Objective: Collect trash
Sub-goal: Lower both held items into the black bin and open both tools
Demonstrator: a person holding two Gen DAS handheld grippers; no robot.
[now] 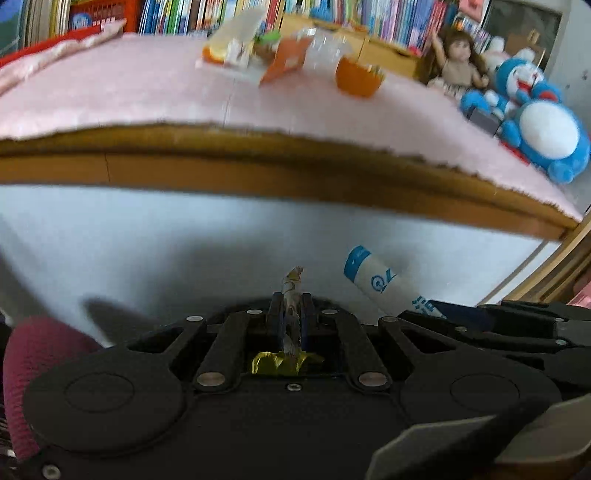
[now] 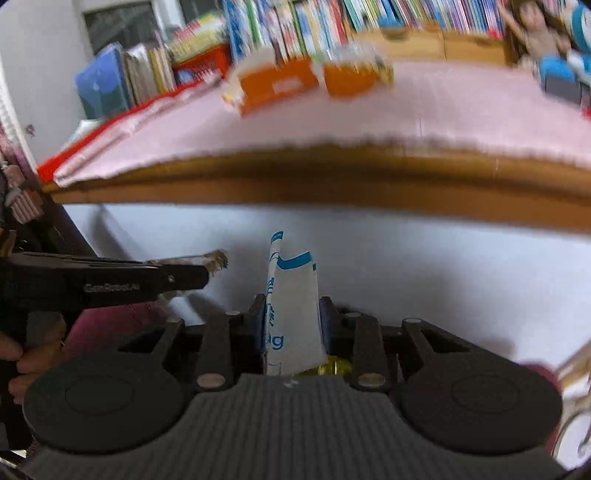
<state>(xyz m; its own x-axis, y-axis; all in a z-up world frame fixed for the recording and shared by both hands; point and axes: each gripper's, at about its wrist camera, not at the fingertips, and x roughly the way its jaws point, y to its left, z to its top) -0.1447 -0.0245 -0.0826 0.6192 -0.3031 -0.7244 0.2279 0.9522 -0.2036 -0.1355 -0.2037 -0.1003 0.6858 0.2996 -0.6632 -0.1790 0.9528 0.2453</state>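
Observation:
My left gripper (image 1: 291,306) is shut on a small clear and gold candy wrapper (image 1: 292,284), whose tip pokes up past the fingertips. My right gripper (image 2: 291,310) is shut on a white and blue paper packet (image 2: 293,295) that stands upright between the fingers. Each gripper shows in the other's view: the right one with the packet (image 1: 373,280) at the lower right of the left wrist view, the left one with the wrapper (image 2: 216,260) at the left of the right wrist view. Both are held below the table's front edge (image 1: 295,173). More trash (image 1: 284,62), orange packaging and clear plastic, lies at the table's far side.
A pink cloth (image 1: 147,96) covers the wooden table. An orange peel cup (image 1: 356,77) sits beside the packaging. A doll (image 1: 458,62) and blue plush toys (image 1: 543,129) crowd the right end. Books (image 2: 332,22) line the back. A hand (image 2: 22,354) grips the left tool.

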